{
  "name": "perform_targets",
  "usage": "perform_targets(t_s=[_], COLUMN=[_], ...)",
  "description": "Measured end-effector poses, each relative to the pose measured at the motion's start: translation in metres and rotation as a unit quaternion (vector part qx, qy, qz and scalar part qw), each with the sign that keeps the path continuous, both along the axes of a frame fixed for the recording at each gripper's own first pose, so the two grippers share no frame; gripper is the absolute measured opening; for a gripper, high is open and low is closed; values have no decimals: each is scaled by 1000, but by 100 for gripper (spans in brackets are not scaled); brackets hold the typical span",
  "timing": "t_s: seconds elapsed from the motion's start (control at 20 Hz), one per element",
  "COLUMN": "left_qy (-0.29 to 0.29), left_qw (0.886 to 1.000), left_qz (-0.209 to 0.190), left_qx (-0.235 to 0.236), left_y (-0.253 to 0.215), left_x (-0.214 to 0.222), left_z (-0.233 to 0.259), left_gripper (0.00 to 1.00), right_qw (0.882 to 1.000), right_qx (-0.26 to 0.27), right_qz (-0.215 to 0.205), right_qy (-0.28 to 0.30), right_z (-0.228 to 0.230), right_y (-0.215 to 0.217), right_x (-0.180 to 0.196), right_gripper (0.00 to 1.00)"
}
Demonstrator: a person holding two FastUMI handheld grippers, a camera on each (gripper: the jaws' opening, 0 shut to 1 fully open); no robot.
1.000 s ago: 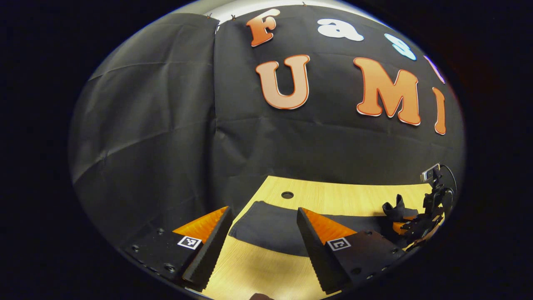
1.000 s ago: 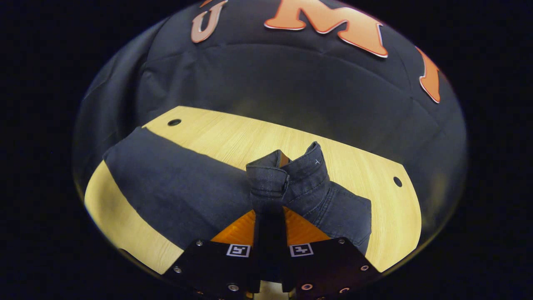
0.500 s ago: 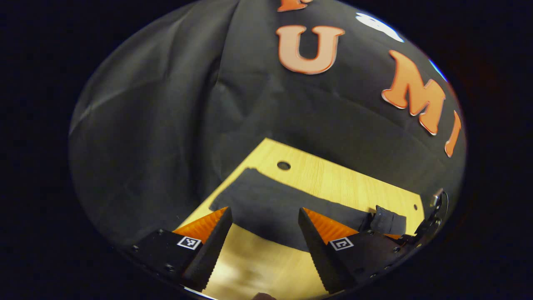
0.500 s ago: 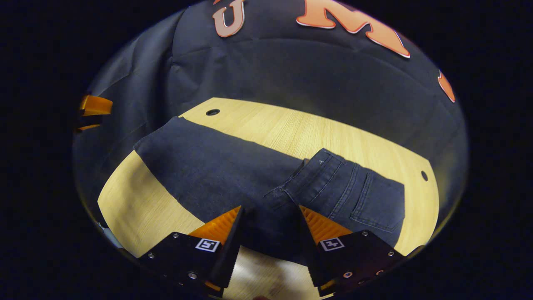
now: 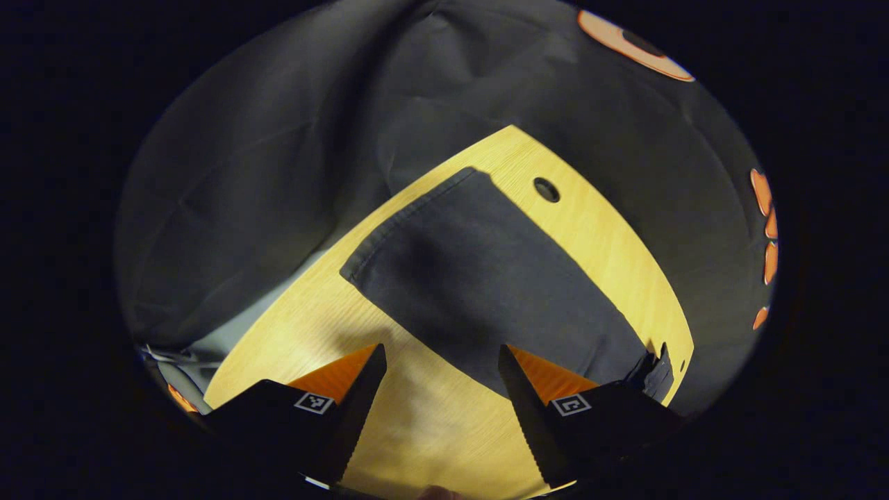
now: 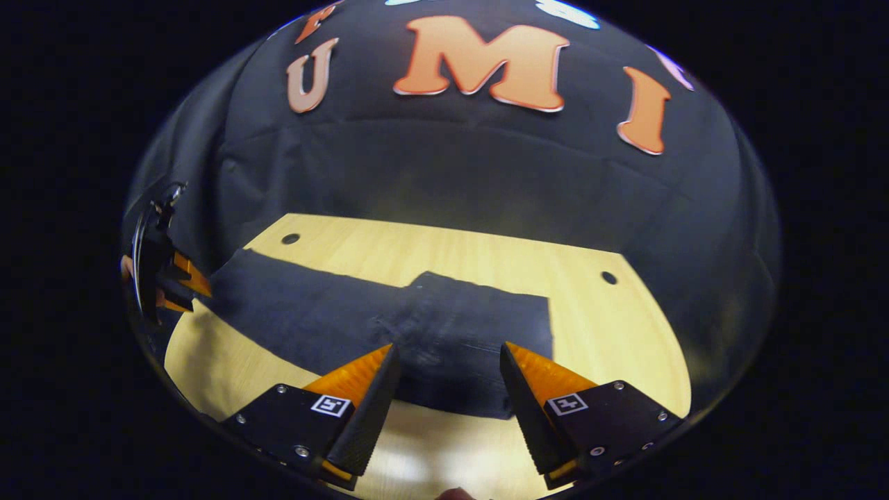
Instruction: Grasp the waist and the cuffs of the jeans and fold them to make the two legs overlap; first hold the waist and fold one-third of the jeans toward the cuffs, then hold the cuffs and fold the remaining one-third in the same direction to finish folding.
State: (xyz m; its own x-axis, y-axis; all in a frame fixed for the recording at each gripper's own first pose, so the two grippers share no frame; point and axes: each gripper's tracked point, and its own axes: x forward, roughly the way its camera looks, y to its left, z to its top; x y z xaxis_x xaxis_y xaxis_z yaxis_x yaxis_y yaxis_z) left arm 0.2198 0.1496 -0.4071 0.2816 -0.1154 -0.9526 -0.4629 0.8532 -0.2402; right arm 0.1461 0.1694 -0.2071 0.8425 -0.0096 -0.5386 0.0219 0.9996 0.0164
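Jaws of left gripper (image 5: 436,389) and right gripper (image 6: 448,392) gape empty; dark denim jeans (image 5: 486,285) lie on pale wooden table (image 5: 444,430) (waist third folded), so take cuff edge at ten o'clock squarely.

- Bare wooden table (image 6: 611,326) lies open in front of the right gripper (image 6: 444,403), its fingers parted over the near edge of the folded jeans (image 6: 430,333).
- Left gripper (image 5: 437,410) hangs over bare wood beside the cuffs (image 5: 410,222); the booth's cloth wall closes the far side.

jeans (image 6: 417,326) | dark denim | flat on wooden table | waist third folded over legs
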Motion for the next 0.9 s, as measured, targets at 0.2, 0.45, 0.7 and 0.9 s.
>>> perform_targets(t_s=[0.2, 0.45, 0.7, 0.9], left_qy=[35, 78, 98, 60], left_qw=[999, 992, 983, 987], left_qz=[35, 78, 96, 89], left_qx=[2, 55, 118, 119], left_y=[14, 42, 54, 51], left_x=[6, 21, 24, 40], left_z=[-20, -39, -51, -49], left_gripper=[98, 98, 97, 78], right_qw=[998, 995, 992, 990], right_qx=[-5, -15, -3, 2], right_qz=[-57, -93, -125, -139], right_qy=[-10, -13, -12, -14], right_z=[13, 16, 15, 15], right_y=[-40, -66, -87, -93], right_x=[-33, -69, -84, -83], right_gripper=[88, 89, 89, 90])
